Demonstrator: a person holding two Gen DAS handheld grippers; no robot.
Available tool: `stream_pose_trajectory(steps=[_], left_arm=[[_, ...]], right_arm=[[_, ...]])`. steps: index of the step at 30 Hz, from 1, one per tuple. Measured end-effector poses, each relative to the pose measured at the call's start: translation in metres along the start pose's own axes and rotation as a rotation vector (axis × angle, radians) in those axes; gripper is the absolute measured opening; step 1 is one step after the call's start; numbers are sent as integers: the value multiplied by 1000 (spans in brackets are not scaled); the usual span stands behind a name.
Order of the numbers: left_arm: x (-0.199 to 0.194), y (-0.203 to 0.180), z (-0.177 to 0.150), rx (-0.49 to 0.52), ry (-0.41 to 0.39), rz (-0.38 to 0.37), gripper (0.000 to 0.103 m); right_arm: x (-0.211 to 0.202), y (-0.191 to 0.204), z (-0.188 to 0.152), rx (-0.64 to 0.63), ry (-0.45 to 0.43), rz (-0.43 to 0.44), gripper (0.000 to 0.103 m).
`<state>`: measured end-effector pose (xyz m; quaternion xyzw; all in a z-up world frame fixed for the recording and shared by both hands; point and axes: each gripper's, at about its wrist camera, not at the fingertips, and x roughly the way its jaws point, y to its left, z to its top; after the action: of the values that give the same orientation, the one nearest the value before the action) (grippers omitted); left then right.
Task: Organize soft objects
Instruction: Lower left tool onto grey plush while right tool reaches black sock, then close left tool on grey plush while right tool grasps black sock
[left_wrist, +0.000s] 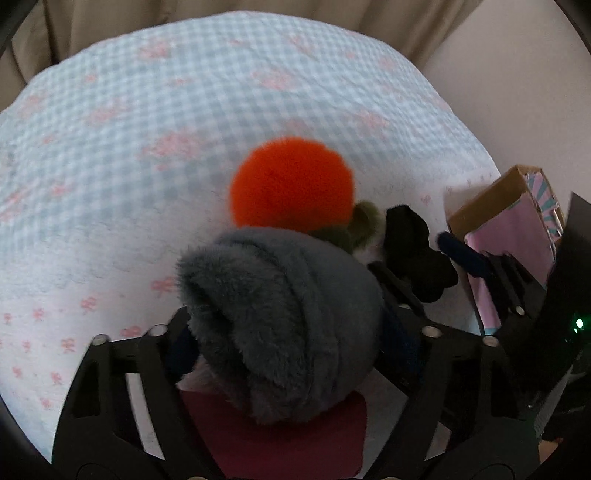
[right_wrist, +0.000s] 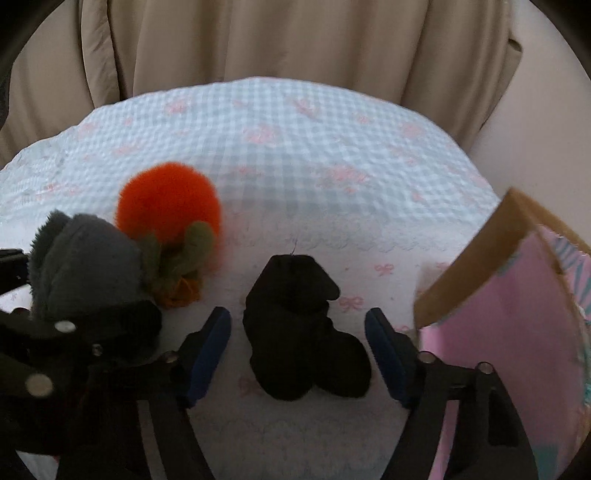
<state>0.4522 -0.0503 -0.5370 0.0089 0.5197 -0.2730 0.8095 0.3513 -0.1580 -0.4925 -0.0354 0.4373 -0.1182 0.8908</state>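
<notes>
Checked bedspread (right_wrist: 295, 122): black sock bundle (right_wrist: 303, 325) lengthwise between right hand-held gripper (right_wrist: 297, 350) pads.

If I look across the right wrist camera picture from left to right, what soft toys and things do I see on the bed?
Grey fluffy toy → orange fuzzy ball with green leaves → black soft toy → pink cardboard box.

Both wrist views close, downward; share bedspread (left_wrist: 184, 110).
</notes>
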Motion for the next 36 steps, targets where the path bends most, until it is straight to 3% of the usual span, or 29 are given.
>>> stream_pose_trajectory(steps=[3, 7, 12, 24, 36], left_arm=[[-1, -5, -3, 12, -3, 9, 68], [-4, -3, -4, 2, 0, -5, 54], [-12, 2, -6, 0, 1, -13, 44], [-66, 11, -6, -49, -42, -24, 42], [-218, -28, 3, -35, -111, -14, 42]], right_arm=[[2, 0, 1, -4, 14, 14, 61], [2, 4, 1, -18, 30, 33, 37], [-2, 11, 3, -29, 40, 26, 25], [-41, 9, 10, 32, 23, 36, 24], [-200, -17, 44, 123, -45, 60, 24]])
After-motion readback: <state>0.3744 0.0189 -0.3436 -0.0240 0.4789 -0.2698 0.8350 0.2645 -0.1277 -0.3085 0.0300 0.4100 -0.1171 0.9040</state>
